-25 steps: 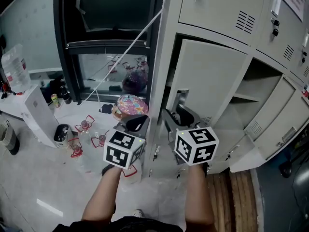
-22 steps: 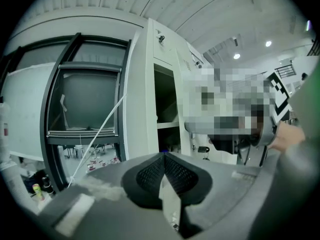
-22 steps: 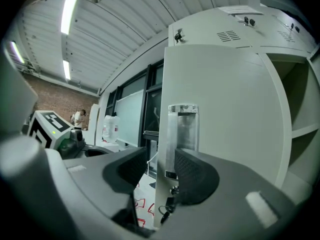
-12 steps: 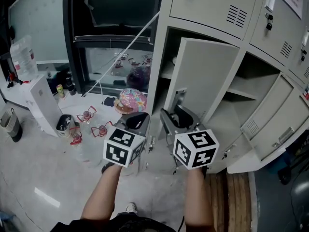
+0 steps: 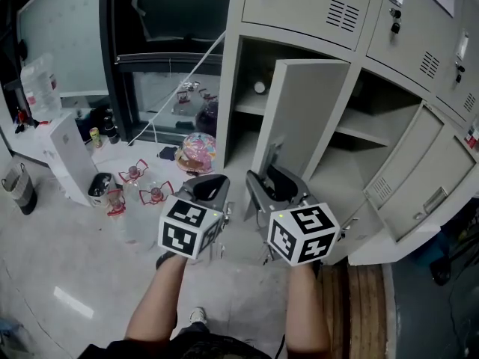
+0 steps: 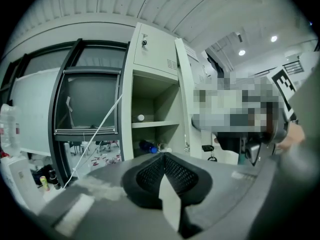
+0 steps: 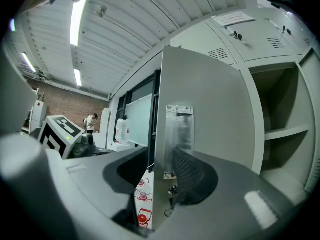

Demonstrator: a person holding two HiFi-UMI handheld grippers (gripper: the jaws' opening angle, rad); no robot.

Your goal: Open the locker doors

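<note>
The pale grey locker door (image 5: 303, 118) stands about half open, swung out from its compartment (image 5: 251, 81). My right gripper (image 5: 273, 185) holds the door's free edge near the latch plate (image 7: 179, 126). In the right gripper view the door (image 7: 210, 114) runs edge-on between the jaws of that gripper (image 7: 161, 184), which have just closed a little further on it. My left gripper (image 5: 213, 185) hovers beside it to the left, shut and empty. In the left gripper view, its pads meet at the gripper (image 6: 164, 176) and point at the open compartment (image 6: 150, 114).
Two more doors (image 5: 397, 167) (image 5: 441, 193) hang open at the right, and the upper doors (image 5: 307, 6) are closed. A blue bottle (image 6: 148, 146) lies inside the compartment. Red-handled bottles (image 5: 135, 178), a colourful round thing (image 5: 194, 149) and a white box (image 5: 67, 155) stand on the floor at the left.
The door has swung further out with my right gripper on its edge, showing more of the compartment. Both grippers have drifted back from the lockers together.
</note>
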